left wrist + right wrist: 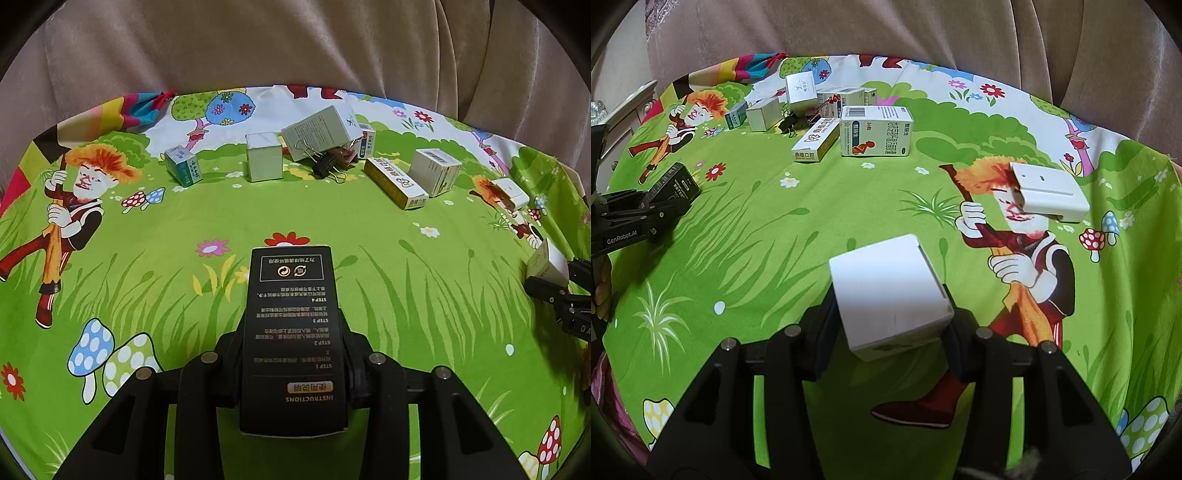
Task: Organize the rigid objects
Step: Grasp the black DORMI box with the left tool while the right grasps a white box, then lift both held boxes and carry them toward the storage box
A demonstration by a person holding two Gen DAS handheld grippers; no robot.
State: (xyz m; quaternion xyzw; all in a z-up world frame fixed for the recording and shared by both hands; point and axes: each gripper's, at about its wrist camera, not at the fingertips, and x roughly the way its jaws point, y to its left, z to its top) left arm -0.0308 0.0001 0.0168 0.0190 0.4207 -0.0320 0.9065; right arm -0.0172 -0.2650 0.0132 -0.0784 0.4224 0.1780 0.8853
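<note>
**Each tool holds one box above the cartoon cloth**

The left tool [291,354] is clamped on a long black cardboard box with white printed instructions [291,332]. Its two black fingers [229,365] press on the long sides of the box, which points away from the camera over the bright green cartoon-printed cloth [166,229] covering the table.

The right tool [892,325] grips a plain white cardboard box [890,291] between its pads; the box is a little tilted and sits above the cloth.

At the far side of the cloth stands a loose group of small things: a small teal and white box [183,168], a pale square box [264,157], a larger white box with fine print [321,133] leaning on other things, a black binder clip [327,166] just below it, a long yellow and white box [395,182] lying flat, and a white box with a barcode [434,171] beside it. A flat white plastic block [1047,192] lies apart from the group, to the right side. Behind the table hangs a beige fabric [295,44].
</note>
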